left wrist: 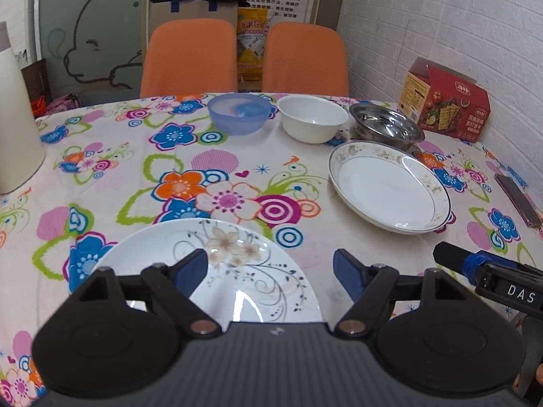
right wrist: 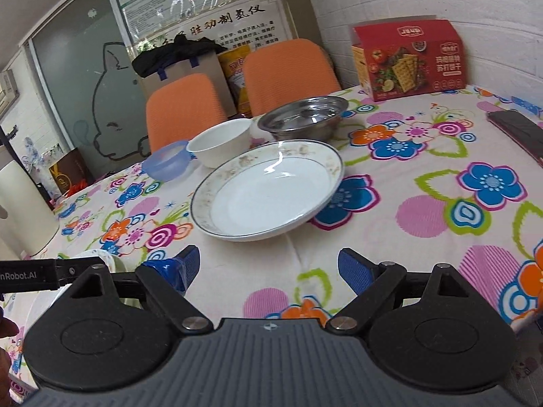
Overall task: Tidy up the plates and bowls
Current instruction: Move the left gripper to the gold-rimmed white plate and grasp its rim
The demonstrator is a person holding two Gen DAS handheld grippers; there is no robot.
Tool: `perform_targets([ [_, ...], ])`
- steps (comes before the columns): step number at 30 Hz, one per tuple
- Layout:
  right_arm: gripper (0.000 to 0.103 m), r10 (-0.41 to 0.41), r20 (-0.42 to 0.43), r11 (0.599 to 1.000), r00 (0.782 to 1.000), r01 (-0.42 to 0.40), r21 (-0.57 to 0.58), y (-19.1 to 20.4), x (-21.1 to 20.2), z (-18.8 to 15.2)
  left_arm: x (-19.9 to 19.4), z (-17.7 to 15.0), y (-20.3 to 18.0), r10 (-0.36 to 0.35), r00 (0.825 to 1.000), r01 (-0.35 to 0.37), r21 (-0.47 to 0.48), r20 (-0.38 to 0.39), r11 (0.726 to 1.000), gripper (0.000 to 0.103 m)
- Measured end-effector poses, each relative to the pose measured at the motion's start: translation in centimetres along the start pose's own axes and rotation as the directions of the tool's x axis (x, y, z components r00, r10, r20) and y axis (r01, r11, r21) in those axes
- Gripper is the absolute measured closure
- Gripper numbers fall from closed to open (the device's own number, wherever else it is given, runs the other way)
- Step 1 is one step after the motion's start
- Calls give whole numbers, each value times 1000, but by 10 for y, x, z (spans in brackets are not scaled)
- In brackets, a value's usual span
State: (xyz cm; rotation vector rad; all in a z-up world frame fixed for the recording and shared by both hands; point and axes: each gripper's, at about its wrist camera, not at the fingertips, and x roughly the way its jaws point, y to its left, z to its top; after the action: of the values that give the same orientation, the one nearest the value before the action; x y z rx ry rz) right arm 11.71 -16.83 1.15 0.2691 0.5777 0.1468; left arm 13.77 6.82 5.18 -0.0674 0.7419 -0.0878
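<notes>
A white plate with a painted flower (left wrist: 237, 264) lies just in front of my left gripper (left wrist: 269, 268), which is open and hovers over its near part. A deeper white plate with a brownish rim (left wrist: 387, 186) (right wrist: 271, 190) lies ahead of my right gripper (right wrist: 268, 268), also open with nothing between its fingers. Behind stand a blue plastic bowl (left wrist: 239, 113) (right wrist: 166, 162), a white bowl (left wrist: 312, 117) (right wrist: 222, 142) and a steel bowl (left wrist: 387, 125) (right wrist: 303, 113). The right gripper's tip (left wrist: 454, 257) shows at the left wrist view's right edge.
A flowered tablecloth (left wrist: 203, 183) covers the table. A red cracker box (left wrist: 444, 101) (right wrist: 410, 59) stands by the brick wall. A dark flat object (left wrist: 517, 196) (right wrist: 516, 132) lies at the right. A white jug (left wrist: 17, 135) (right wrist: 23, 207) stands left. Two orange chairs (left wrist: 190, 57) are behind.
</notes>
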Motion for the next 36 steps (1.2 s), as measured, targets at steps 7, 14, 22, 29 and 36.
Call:
perform_targets([
  [7, 27, -23, 12, 996, 1000, 22, 88, -32, 1, 5, 12, 7, -24, 33, 999, -32, 59, -25, 998, 27],
  [14, 27, -4, 12, 994, 1000, 2, 113, -47, 11, 18, 27, 21, -38, 59, 997, -55, 97, -41, 994, 27],
  [22, 27, 13, 9, 997, 1000, -14, 80, -51, 27, 38, 48, 35, -44, 58, 996, -49, 120, -73, 992, 27],
  [29, 27, 32, -24, 999, 999, -32, -14, -45, 56, 60, 68, 66, -48, 18, 996, -6, 128, -93, 992, 27],
  [36, 27, -5, -87, 997, 996, -2, -77, -46, 93, 72, 128, 102, -55, -87, 981, 99, 65, -173, 993, 27],
])
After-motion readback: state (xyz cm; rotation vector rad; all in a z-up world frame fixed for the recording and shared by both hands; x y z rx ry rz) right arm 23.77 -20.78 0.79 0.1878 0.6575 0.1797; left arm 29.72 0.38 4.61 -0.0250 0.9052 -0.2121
